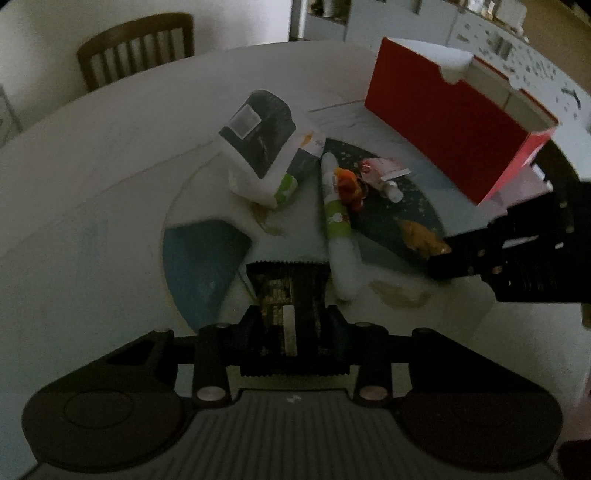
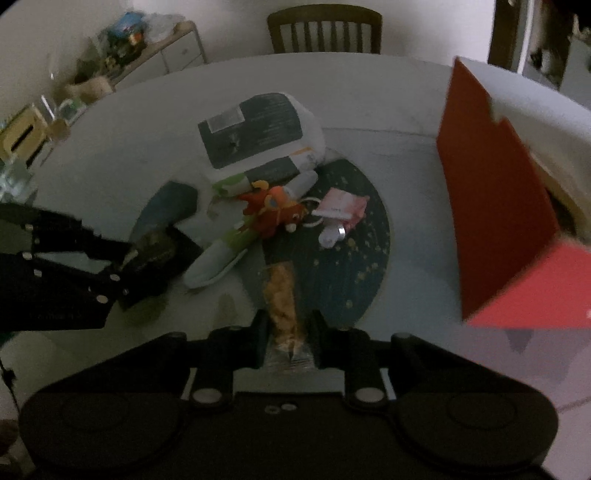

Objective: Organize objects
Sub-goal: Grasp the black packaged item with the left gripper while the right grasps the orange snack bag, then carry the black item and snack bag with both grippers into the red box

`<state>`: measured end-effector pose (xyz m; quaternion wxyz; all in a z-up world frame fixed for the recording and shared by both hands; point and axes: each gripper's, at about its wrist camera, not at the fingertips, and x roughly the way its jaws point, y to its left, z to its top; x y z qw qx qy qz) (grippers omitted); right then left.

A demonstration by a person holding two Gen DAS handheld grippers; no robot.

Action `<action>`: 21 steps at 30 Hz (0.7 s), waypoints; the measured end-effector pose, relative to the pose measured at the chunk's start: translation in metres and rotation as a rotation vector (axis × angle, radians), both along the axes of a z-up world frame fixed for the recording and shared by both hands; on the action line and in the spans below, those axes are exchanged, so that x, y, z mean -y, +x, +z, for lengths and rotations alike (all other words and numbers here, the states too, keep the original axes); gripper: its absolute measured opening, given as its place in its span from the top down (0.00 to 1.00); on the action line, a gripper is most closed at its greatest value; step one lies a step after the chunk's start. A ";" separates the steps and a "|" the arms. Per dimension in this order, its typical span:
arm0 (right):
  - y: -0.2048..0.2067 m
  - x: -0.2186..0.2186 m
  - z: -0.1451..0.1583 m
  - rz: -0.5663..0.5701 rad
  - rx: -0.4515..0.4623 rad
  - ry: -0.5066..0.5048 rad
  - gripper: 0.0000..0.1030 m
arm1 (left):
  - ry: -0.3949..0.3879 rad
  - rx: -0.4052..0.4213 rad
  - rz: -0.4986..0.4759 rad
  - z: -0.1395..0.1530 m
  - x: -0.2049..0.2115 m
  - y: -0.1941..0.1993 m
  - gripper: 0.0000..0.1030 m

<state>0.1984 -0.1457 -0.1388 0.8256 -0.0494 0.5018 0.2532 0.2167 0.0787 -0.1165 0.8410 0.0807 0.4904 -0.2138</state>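
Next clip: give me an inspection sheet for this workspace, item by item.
Surface: pale round table with a dark round mat.
Job's things: red box, open; white bag; tube; orange plush; pink packet.
Clutter: stains on the table.
Grippers: left gripper shut on a dark packet; right gripper shut on a snack packet.
Cables: nothing seen.
Surroundings: chair, cluttered sideboard.
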 end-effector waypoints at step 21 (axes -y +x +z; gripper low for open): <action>-0.028 0.084 0.063 -0.097 0.025 0.097 0.79 | -0.147 0.082 0.077 0.071 0.053 -0.049 0.67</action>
